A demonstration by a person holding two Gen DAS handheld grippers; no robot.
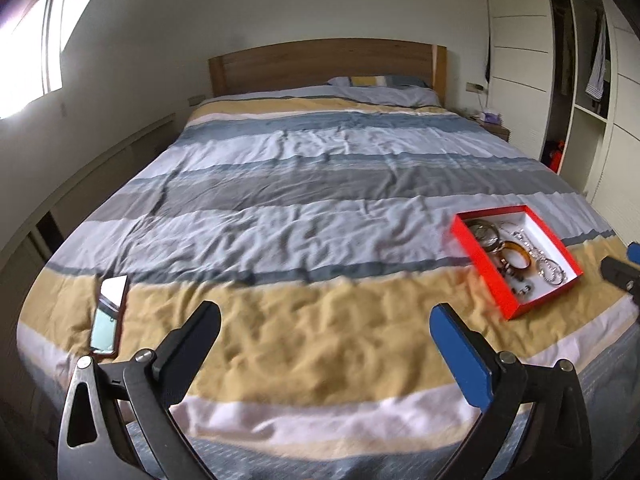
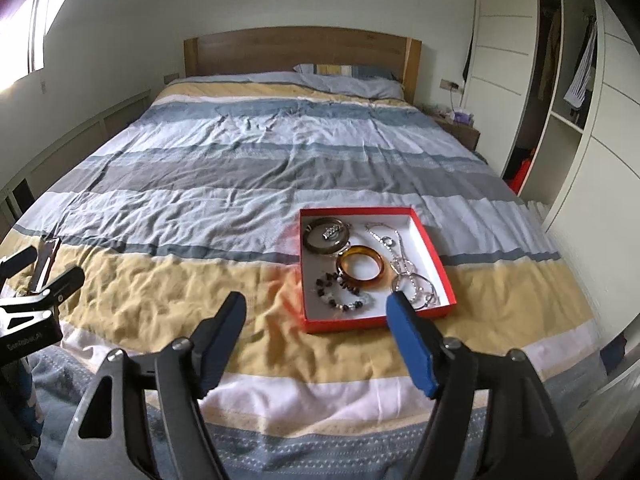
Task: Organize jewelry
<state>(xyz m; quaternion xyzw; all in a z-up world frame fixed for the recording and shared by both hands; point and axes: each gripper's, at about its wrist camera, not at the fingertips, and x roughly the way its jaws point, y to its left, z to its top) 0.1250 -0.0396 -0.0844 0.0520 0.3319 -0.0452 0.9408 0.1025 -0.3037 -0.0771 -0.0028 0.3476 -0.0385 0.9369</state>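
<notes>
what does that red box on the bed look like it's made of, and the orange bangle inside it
The red box looks like matte cardboard: thin straight walls, white inside. The orange bangle seems glossy translucent resin or glass, going by its amber glow and highlights; the material stays uncertain.

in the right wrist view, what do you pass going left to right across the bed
left tool → phone → red box holding the amber bangle → nightstand → wardrobe

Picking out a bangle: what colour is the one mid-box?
Amber-orange bangle, clearest in the right wrist view.
</notes>
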